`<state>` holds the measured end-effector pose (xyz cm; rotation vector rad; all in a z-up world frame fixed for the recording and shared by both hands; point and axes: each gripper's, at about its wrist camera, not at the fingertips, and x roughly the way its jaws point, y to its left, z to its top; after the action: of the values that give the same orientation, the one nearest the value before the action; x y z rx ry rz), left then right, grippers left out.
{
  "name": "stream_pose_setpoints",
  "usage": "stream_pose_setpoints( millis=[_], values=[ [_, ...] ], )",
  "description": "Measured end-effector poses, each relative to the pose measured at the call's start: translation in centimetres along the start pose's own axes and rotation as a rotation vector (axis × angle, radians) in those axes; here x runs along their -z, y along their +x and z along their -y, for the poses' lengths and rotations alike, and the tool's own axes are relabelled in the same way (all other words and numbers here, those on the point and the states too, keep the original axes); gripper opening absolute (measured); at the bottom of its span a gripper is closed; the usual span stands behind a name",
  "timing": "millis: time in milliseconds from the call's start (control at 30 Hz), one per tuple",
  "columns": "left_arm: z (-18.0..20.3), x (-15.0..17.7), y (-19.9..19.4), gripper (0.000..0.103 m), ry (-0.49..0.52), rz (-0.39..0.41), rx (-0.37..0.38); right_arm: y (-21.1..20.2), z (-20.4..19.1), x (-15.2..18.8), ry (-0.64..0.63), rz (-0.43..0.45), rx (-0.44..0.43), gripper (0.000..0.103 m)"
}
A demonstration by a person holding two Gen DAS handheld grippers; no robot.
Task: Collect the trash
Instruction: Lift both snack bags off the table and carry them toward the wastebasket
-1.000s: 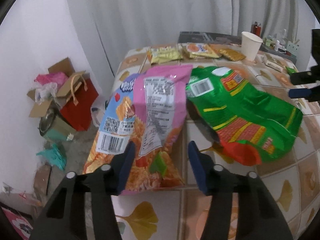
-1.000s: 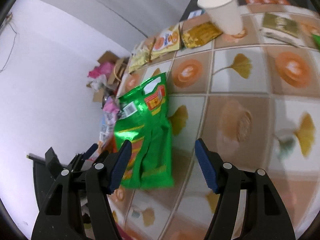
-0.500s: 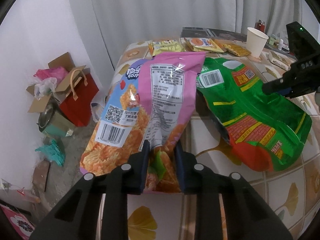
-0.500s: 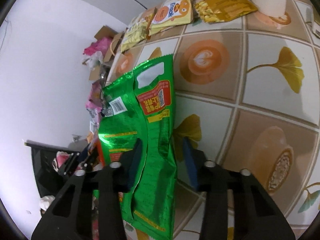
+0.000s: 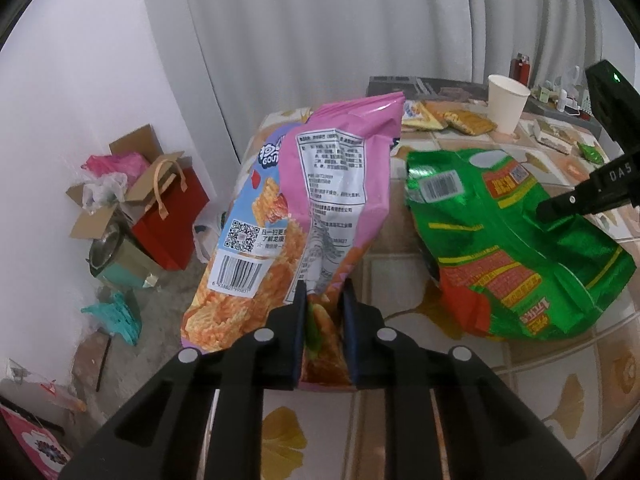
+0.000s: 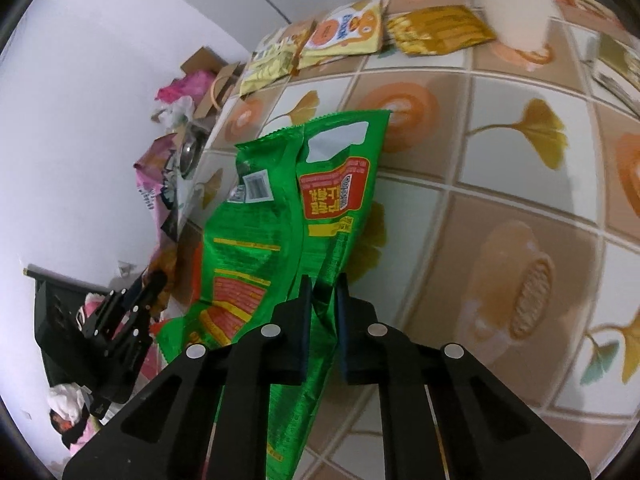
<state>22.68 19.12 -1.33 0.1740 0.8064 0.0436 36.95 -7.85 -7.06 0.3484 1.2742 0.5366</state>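
Tiled table [image 5: 532,392], ginkgo-leaf print, fills the lower right of both views, clutter on the floor at left. Both sets of jaws have just been closing: my left gripper [image 5: 323,322] pinches the pink snack bag [image 5: 320,200] at centre frame, my right gripper [image 6: 322,312] pinches the green snack bag [image 6: 280,216]. Judgement: the film is slick, so I lift slowly, clear of the paper cup [image 5: 506,104] at upper right.
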Motion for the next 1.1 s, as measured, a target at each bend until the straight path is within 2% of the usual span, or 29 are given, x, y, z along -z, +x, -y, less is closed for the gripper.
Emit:
stream_pose_setpoints(
  millis=[200,400,800,1100],
  values=[
    [1.8,-0.3,-2.4,0.016,0.007,0.049,0.011,-3.3,2.0,2.3,0.039,0.063,-0.023,0.007],
    [4.4,-0.4,-4.6,0.016,0.009,0.088,0.064,-6.2,3.9,5.0,0.081,0.118,-0.023,0.005],
    [13.1,-0.5,-8.9,0.016,0.190,0.182,0.159,-13.0,9.6,13.5,0.256,0.265,-0.024,0.005],
    [18.0,-0.9,-12.0,0.016,0.287,0.262,0.184,-16.6,12.5,18.2,0.360,0.379,-0.054,0.005]
  ],
)
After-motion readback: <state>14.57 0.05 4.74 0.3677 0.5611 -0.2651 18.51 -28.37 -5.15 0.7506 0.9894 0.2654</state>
